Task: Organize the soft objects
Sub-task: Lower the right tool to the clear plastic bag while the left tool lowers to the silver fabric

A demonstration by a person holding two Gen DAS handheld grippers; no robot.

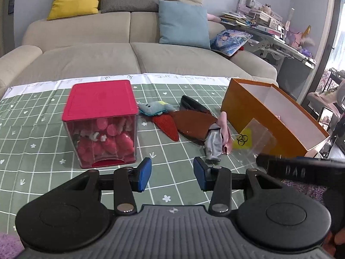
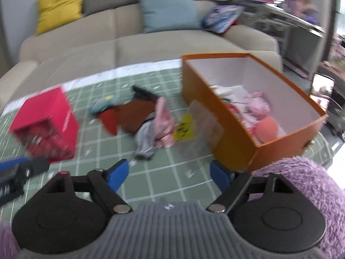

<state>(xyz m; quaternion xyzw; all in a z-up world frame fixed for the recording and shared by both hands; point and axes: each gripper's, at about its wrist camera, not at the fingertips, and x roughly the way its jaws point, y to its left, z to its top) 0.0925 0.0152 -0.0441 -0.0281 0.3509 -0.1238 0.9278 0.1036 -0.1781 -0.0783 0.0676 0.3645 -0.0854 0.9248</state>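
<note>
A pile of soft things lies on the green checked cloth [image 1: 43, 112]: a blue plush toy [image 1: 155, 108], a red piece [image 1: 167, 126], a brown piece [image 1: 194, 124], a grey cloth [image 1: 213, 144] and a pink cloth [image 1: 225, 129]. The pile also shows in the blurred right wrist view, with the pink cloth [image 2: 163, 120] and grey cloth [image 2: 145, 140]. An open orange box [image 2: 237, 129] at the right holds pink soft items [image 2: 257, 105]. My left gripper [image 1: 172, 173] is open and empty, short of the pile. My right gripper [image 2: 170, 176] is open and empty beside the box's near corner.
A red-lidded clear box [image 1: 101, 120] of red and white pieces stands at the left. A clear bag with a yellow biohazard label [image 1: 244, 139] lies by the orange box [image 1: 269, 118]. A beige sofa [image 1: 129, 54] with cushions is behind. Purple fluffy fabric [image 2: 306, 179] is at the lower right.
</note>
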